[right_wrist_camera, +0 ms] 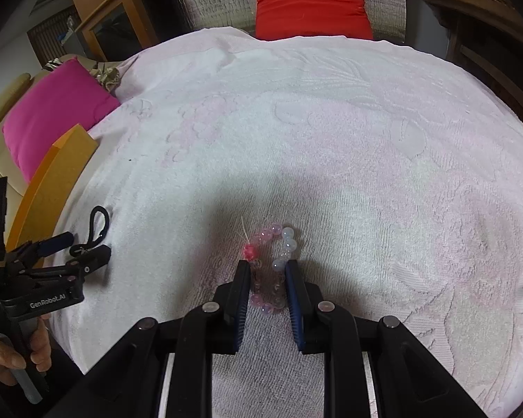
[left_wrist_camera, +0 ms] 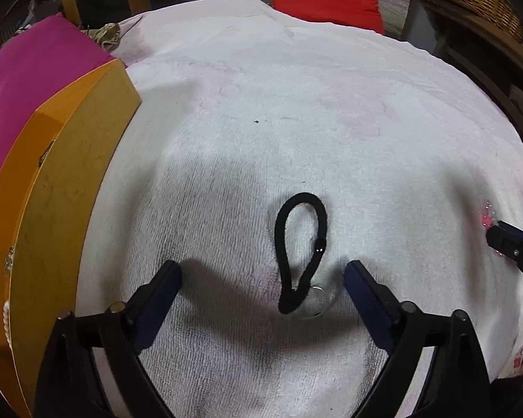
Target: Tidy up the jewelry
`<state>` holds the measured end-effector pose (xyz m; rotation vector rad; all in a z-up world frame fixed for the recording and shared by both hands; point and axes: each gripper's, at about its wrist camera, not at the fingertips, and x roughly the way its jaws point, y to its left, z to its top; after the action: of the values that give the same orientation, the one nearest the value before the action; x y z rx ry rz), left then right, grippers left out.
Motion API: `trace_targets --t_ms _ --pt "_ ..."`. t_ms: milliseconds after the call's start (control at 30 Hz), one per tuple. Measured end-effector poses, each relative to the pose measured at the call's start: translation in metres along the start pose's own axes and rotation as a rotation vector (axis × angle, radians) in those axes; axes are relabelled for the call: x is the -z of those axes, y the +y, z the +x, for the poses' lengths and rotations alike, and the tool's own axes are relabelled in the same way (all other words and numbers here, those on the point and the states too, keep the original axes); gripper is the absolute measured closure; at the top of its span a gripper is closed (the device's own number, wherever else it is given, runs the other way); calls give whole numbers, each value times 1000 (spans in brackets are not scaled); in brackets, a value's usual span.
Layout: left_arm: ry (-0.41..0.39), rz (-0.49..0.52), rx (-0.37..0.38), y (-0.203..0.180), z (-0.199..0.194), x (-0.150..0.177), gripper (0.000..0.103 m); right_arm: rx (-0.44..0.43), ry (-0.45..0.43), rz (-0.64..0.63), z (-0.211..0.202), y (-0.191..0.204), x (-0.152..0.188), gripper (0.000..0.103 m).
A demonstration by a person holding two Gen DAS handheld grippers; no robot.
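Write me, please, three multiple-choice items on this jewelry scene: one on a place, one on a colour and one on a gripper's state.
1. Where does the black cord loop lie?
A. On the white towel, between the left gripper's fingers
B. On the red cushion
C. Inside the wicker basket

2. What colour is the cushion beside the wooden box?
A. Green
B. Magenta
C. Blue

3. How does the right gripper stand?
A. Wide open over bare towel
B. Out of view
C. Narrowed on the bead bracelet

Answers:
1 A: the loop rests on the towel, clear of both wide-spread fingers.
2 B: the cushion next to the box is bright magenta.
3 C: the pads sit against the beads on either side of the bracelet.
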<state>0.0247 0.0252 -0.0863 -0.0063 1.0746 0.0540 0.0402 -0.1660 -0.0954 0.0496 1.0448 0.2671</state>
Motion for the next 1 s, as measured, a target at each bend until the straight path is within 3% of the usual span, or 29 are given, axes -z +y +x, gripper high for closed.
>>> trace_targets --t_ms 67,300,500,733,833,933,1000 --pt "21 -29 -9 1 5 2 0 -1 -1 1 1 0 0 79" --pt "26 -79 13 9 5 8 0 0 -1 2 1 0 0 79" --pt "98 -45 59 17 2 7 0 5 -2 0 0 1 1 79" --pt "35 -45 37 29 -9 -4 1 13 -3 -8 0 3 1 79" --pt "40 -27 57 27 -9 -4 23 15 -4 -13 0 4 1 79" --pt "29 8 53 21 -10 -6 36 17 -6 -15 0 4 1 78" --pt "15 21 78 18 -15 -6 53 18 -9 -20 0 4 2 77"
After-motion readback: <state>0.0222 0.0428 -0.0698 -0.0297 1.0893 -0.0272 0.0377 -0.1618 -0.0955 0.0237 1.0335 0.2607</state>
